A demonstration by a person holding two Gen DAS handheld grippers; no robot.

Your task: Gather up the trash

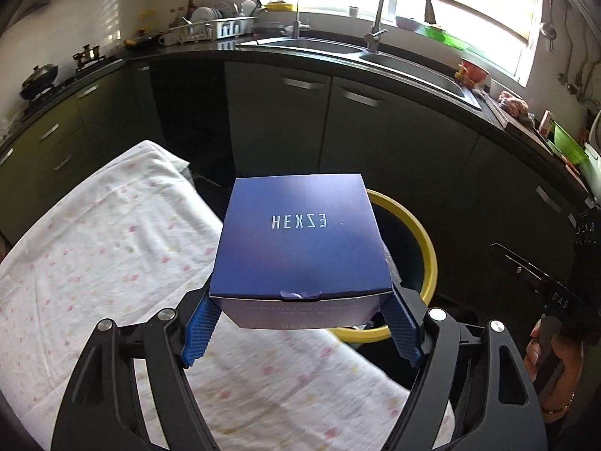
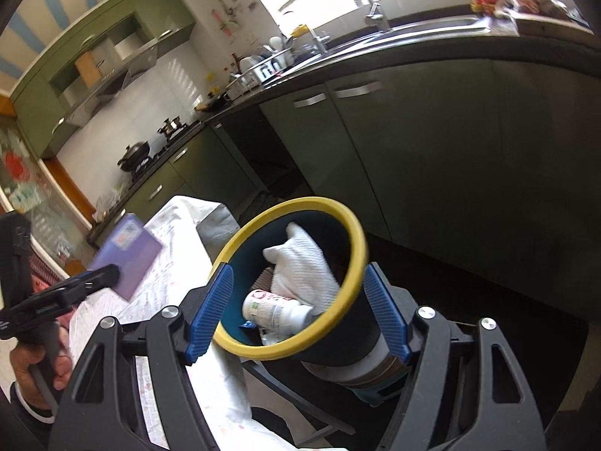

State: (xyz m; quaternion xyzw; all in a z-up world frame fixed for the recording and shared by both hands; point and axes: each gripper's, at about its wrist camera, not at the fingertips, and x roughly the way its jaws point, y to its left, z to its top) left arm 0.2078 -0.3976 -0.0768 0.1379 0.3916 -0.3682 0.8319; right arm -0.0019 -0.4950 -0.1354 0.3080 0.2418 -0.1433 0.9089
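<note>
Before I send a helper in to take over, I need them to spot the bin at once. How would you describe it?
Start at the table with the white spotted cloth; at its edge, before the green cabinets, the right gripper clamps a tilted dark bin. Its bright yellow rim marks it out, and a white cloth and small bottle lie inside.

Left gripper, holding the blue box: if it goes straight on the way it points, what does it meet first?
Probably the bin: its yellow rim shows just past the box held by the left gripper. Depth is unclear; it may pass above.
</note>
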